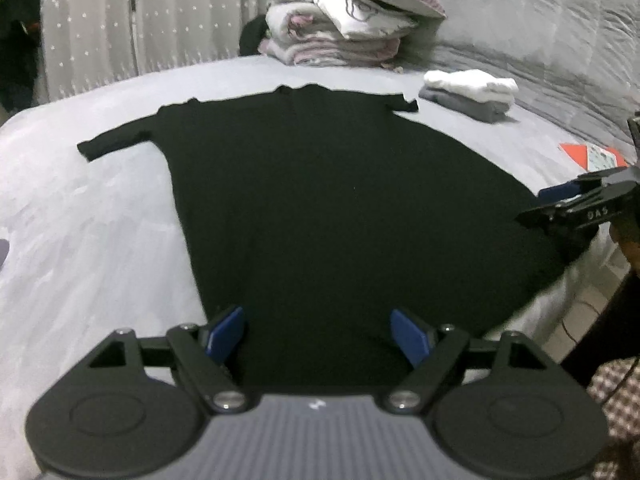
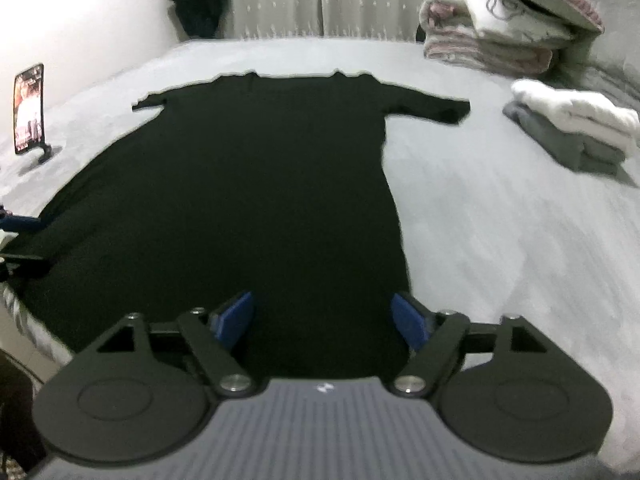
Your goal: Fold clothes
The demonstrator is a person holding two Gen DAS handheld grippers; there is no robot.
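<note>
A long black short-sleeved knit garment (image 1: 320, 200) lies spread flat on the pale grey bedcover (image 1: 80, 220), its neckline toward the far edge of the bed and its hem drawn to the near edge, both sleeves stretched out sideways. The left gripper (image 1: 319, 336), black-armed with blue pads, hovers over the hem near the garment's left side; its fingers stand wide apart with only the flat black cloth showing between them, nothing pinched. The right gripper (image 2: 323, 322) sits over the hem close to the garment's right side, where the black fabric gives way to bare bedcover just beside its right pad; its fingers are likewise spread wide, no cloth caught between the pads. From the left wrist view the right gripper also shows side-on at the right edge of the frame, low above the cloth near the bed's near edge. Toward the far right corner of the bed a small folded stack (image 2: 576, 128) rests, a white fluffy piece on top of a grey one, well apart from the black garment. Behind it, at the far edge, stands a taller pile of folded pink and white blankets (image 1: 332, 40) with a pillow on top. A smartphone on a small stand (image 2: 29, 110) is propped upright on the bedcover toward the left edge, screen lit. A pale curtain with small dots (image 1: 160, 12) hangs beyond the bed. An orange and white card (image 1: 592, 154) lies near the right edge.
</note>
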